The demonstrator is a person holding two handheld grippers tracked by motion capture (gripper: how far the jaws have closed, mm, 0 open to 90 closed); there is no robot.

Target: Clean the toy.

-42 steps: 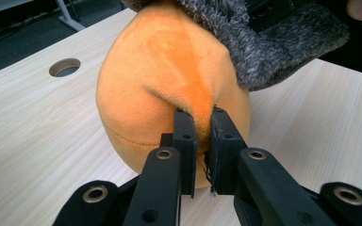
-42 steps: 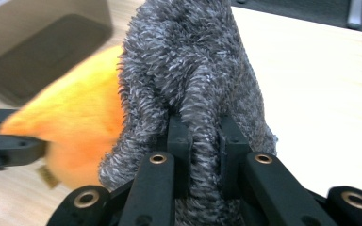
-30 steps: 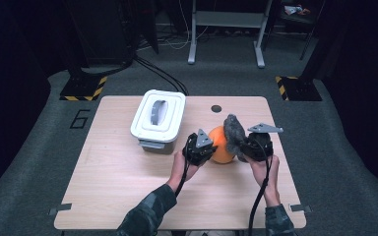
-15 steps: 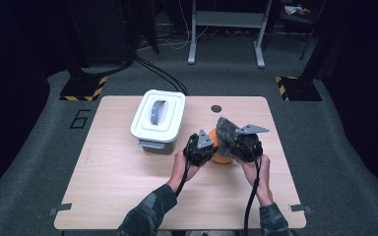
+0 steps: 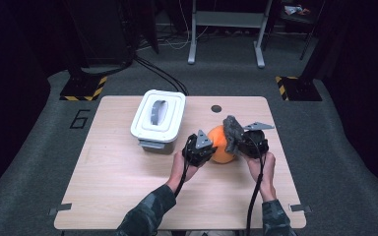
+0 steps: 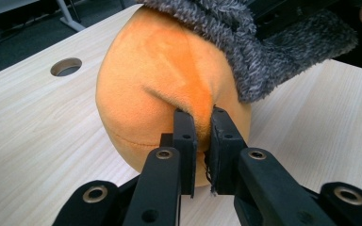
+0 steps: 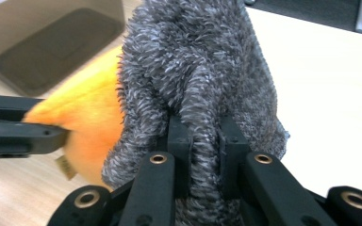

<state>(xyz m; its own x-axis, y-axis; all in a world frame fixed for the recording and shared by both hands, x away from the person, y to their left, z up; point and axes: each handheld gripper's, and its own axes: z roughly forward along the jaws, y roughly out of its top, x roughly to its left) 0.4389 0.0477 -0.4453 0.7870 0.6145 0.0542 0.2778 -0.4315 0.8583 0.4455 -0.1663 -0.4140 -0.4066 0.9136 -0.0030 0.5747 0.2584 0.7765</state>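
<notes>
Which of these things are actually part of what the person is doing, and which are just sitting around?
In use:
- orange plush ball, pinched by the left gripper
- grey fuzzy cloth, pinched by the right gripper and draped on the ball

Lying about:
- white lidded box, apart from the ball
- table with its round hole

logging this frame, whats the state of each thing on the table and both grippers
orange plush ball: on the table, a fold pinched by the left gripper
grey fuzzy cloth: draped on the ball's right side, bunched in the right gripper
white box: lid on, untouched
left gripper: shut on the ball
right gripper: shut on the cloth
</notes>
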